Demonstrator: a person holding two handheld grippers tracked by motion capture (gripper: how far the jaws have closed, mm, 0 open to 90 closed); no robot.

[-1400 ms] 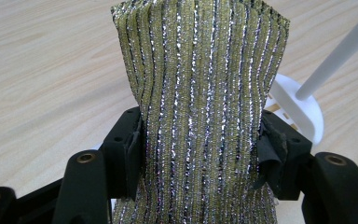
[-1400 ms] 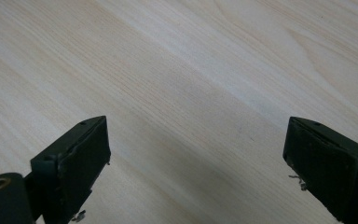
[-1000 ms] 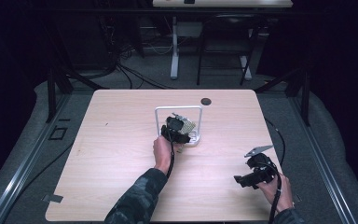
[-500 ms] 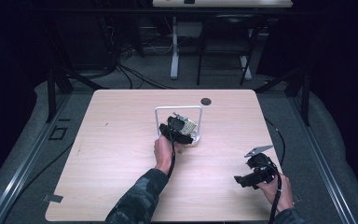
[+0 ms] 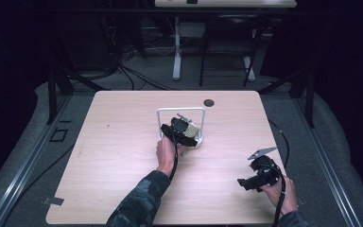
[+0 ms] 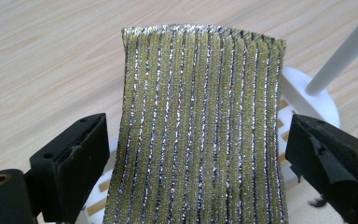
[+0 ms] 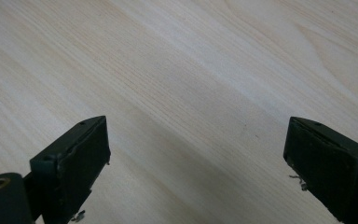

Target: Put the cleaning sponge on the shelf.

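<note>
Meanwhile, near the middle of the table (image 5: 123, 156), slightly toward its far edge, the left gripper (image 6: 193, 163) is held at a white stand (image 5: 182, 126) with a hoop-shaped frame, its jaws spread wide on either side of a strip of glittering gold ribbed fabric (image 6: 200, 135) that lies between them over the stand's slotted white base (image 6: 307, 100); whether either jaw touches the fabric cannot be told, and nothing is seen to be clamped. Close to the table's near right corner, the right gripper (image 7: 196, 172) is kept low over bare wood, its jaws equally wide and empty. Should the jaws be closed off-centre, the slack fabric could be bunched or dragged off the base, and the light stand could be tipped by the frame's upright rod (image 6: 342, 51) being knocked
</note>
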